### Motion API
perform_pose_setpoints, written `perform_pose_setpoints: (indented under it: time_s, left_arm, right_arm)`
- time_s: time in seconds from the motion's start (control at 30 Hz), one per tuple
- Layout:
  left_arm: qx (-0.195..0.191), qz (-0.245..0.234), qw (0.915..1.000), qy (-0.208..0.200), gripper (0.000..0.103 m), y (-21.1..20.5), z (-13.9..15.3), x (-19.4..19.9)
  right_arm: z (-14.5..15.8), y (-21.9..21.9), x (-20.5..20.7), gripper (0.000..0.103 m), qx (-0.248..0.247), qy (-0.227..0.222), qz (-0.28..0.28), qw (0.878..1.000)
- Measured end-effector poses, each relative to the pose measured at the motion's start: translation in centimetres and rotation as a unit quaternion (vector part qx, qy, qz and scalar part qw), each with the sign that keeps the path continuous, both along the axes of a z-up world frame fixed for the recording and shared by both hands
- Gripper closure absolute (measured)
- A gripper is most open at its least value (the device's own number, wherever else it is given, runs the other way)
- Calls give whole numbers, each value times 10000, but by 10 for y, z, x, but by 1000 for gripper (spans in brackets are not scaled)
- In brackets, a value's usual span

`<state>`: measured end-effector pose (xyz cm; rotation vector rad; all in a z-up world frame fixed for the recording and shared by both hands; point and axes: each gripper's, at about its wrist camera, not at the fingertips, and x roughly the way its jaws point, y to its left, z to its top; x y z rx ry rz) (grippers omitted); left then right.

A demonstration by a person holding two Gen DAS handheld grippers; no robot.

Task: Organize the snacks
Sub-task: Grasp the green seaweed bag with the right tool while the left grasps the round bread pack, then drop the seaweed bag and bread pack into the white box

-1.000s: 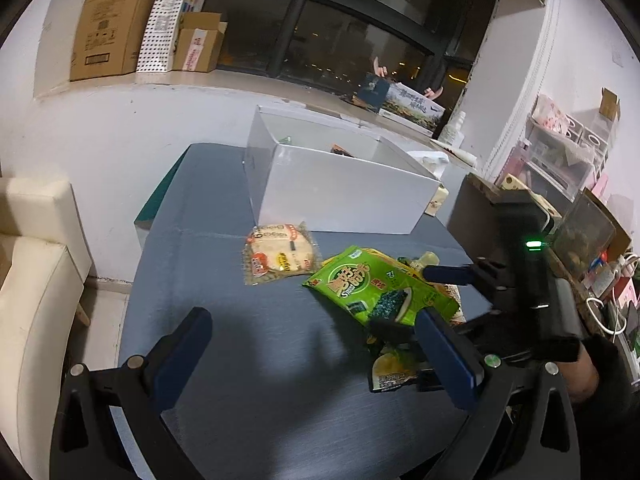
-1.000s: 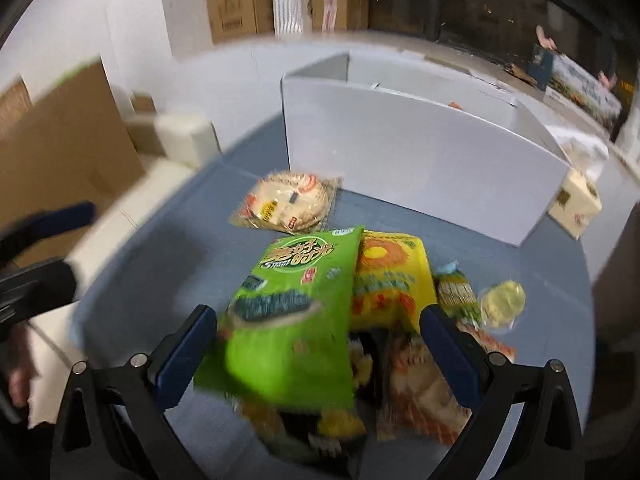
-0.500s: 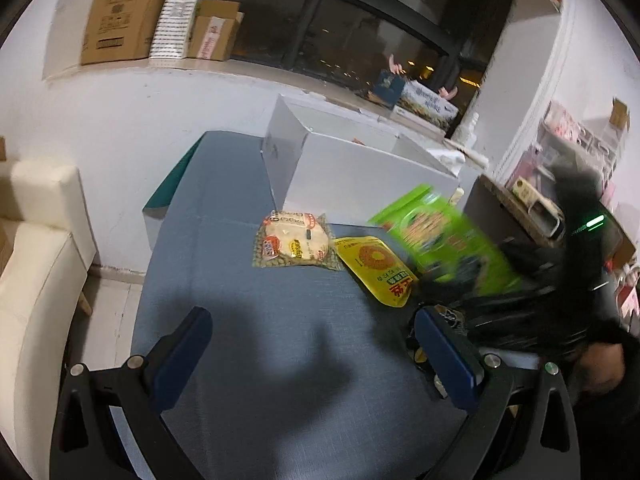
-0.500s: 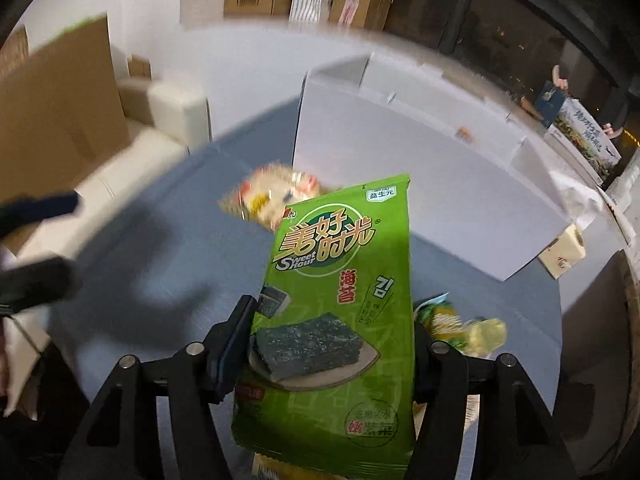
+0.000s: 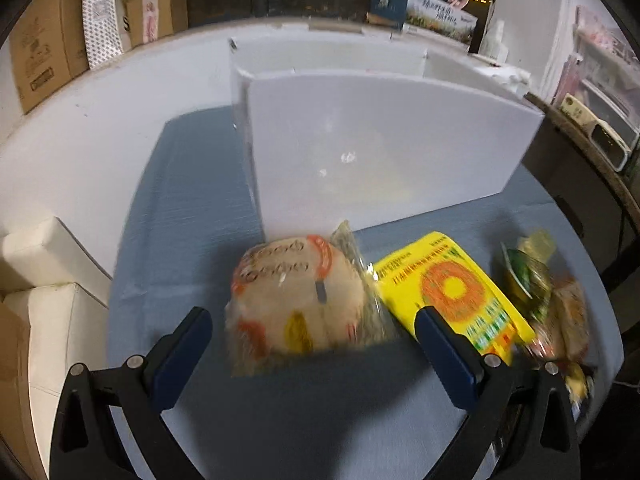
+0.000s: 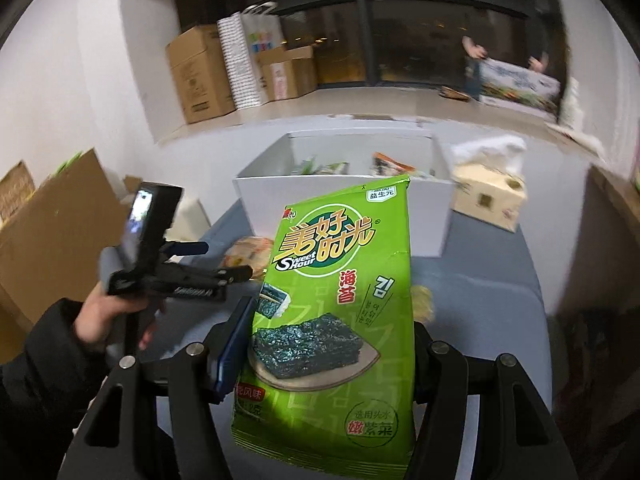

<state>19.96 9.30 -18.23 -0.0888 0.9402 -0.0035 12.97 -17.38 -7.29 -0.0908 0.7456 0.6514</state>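
My right gripper [image 6: 326, 344] is shut on a green seaweed snack bag [image 6: 336, 304] and holds it upright above the table, in front of the white box [image 6: 428, 208], which holds several snacks. My left gripper [image 5: 312, 336] is open, its fingers either side of a round clear-wrapped pastry [image 5: 300, 304] lying on the grey table [image 5: 192, 208] before the white box [image 5: 380, 148]. A yellow packet [image 5: 452, 288] lies right of the pastry. The left gripper also shows in the right wrist view [image 6: 216, 262].
Several small snack packs [image 5: 552, 296] lie at the table's right edge. A tissue box [image 6: 488, 196] stands right of the white box. Cardboard boxes [image 5: 40, 52] sit on the window ledge. A cream sofa [image 5: 44, 304] stands left of the table.
The right gripper shut on the green bag, lifted it off the pile and raised it toward the box. The left gripper moved forward and down to the round pastry.
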Motion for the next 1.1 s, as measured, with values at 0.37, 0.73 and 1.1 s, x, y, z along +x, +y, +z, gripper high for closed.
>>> perform_pose_setpoints:
  time_s: [0.37,0.73,1.1]
  left_arm:
    - [-86,450,9989,71,22,12,-10,6]
    - [-523,63,9906,-1265,22,8,89,-54]
    - [-245,-224,9763,-2138,22,-13,182,19]
  right_arm:
    - [-19,-26,18,36,285,313,-231,9988]
    - [-20,-17,43,36,549,368,-206,9976]
    - [26,16,138,36,1154,255,-113,9929]
